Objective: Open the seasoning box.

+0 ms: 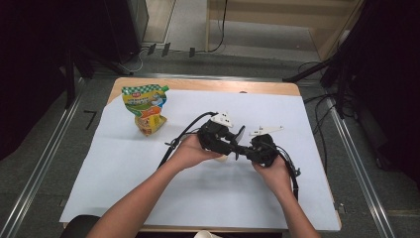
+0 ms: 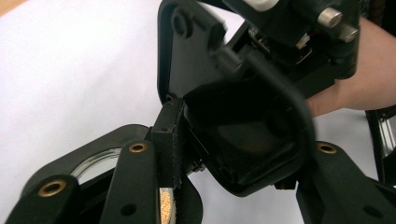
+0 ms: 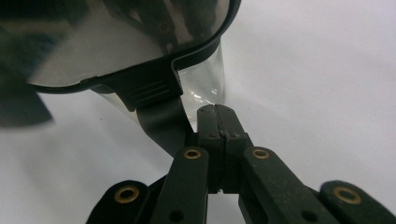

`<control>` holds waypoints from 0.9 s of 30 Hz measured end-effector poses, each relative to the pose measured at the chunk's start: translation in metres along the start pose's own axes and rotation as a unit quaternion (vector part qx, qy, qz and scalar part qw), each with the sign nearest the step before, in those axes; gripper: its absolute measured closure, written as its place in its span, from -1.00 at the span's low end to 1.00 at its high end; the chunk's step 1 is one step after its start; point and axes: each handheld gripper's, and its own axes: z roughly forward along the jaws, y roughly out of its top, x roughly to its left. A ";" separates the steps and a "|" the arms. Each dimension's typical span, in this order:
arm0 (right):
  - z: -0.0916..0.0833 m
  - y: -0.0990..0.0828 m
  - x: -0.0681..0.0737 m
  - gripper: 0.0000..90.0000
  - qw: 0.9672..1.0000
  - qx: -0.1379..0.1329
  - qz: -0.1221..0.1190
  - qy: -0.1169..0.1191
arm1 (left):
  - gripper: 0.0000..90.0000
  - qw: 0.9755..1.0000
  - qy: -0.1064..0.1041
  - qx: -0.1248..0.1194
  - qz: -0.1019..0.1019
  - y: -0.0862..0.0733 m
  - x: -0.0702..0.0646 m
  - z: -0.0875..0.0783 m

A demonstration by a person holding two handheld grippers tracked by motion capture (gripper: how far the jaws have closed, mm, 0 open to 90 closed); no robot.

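While our left hand-held gripper (image 1: 236,144) clasps the black lid (image 2: 243,140) and our right hand-held gripper (image 3: 219,119) sits clenched, a hard pull may tip the clear jar (image 3: 205,79).

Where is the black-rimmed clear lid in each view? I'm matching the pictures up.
High view: the black-rimmed clear lid is mid-picture, over the middle of the sheet.
Left gripper view: lower left, behind the jaws.
Right gripper view: top left.
Shared landmark: the white sheet under everything.
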 end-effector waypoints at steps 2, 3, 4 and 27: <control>0.000 0.000 0.000 1.00 1.000 0.000 0.000 -0.001 | 0.25 1.000 -0.004 -0.003 -0.006 -0.001 0.001 0.001; 0.000 0.000 0.000 1.00 1.000 -0.003 -0.001 -0.001 | 0.25 1.000 -0.006 -0.005 -0.010 -0.001 0.001 0.001; -0.001 0.000 0.000 1.00 1.000 -0.005 0.000 -0.001 | 0.25 1.000 -0.007 -0.003 -0.008 -0.001 0.002 0.000; -0.020 -0.016 0.028 1.00 0.999 -0.012 -0.002 0.033 | 0.02 0.999 -0.020 -0.011 -0.039 -0.014 0.010 -0.060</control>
